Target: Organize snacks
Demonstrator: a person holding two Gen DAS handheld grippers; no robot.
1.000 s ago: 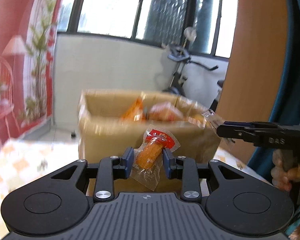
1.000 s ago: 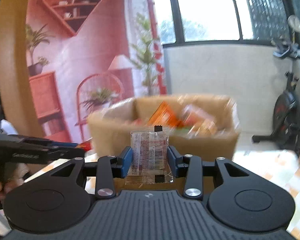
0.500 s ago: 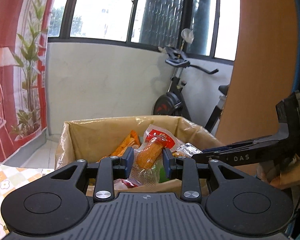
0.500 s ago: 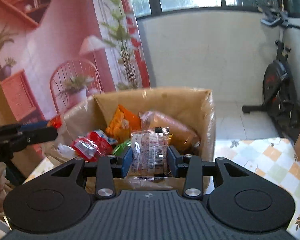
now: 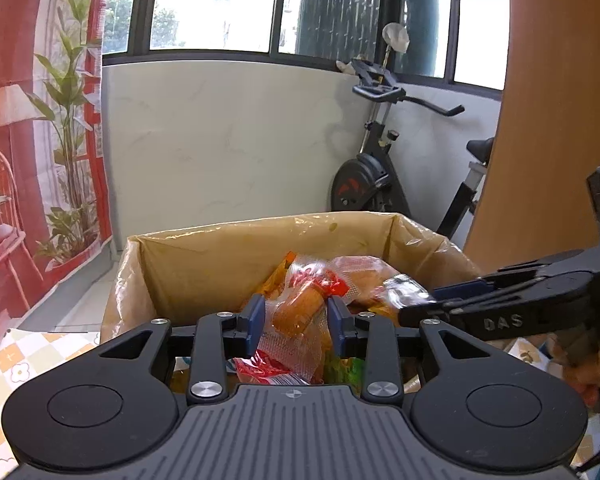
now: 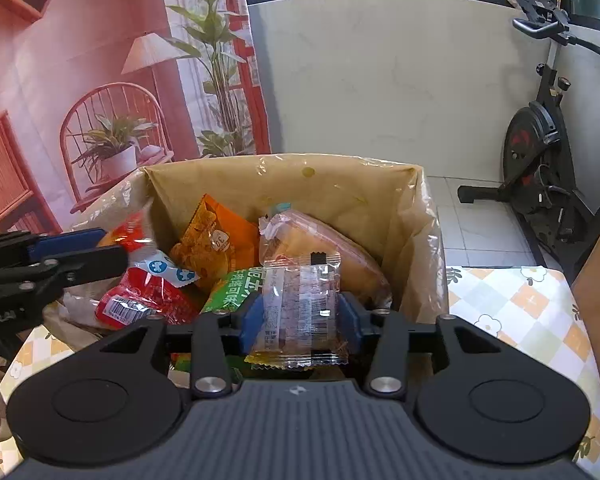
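Note:
A cardboard box (image 5: 220,256) lined with clear plastic holds several snack packets; it also shows in the right wrist view (image 6: 340,188). My left gripper (image 5: 296,322) is shut on a clear packet with an orange sausage and red top (image 5: 300,312), held over the box's near edge. My right gripper (image 6: 300,316) is shut on a clear biscuit packet with a barcode (image 6: 300,308), held over the box's near right part. Each gripper shows side-on in the other's view: the right gripper's fingers (image 5: 480,300) and the left gripper's fingers (image 6: 60,256).
In the box lie an orange bag (image 6: 212,240), a red packet (image 6: 148,300), a green packet (image 6: 236,288) and a wrapped bread (image 6: 332,248). The box stands on a checked tablecloth (image 6: 512,312). An exercise bike (image 5: 376,168) stands behind by the wall.
Both grippers have moved forward and up over the box with their packets, and now look down into it. Both stay shut on their packets.

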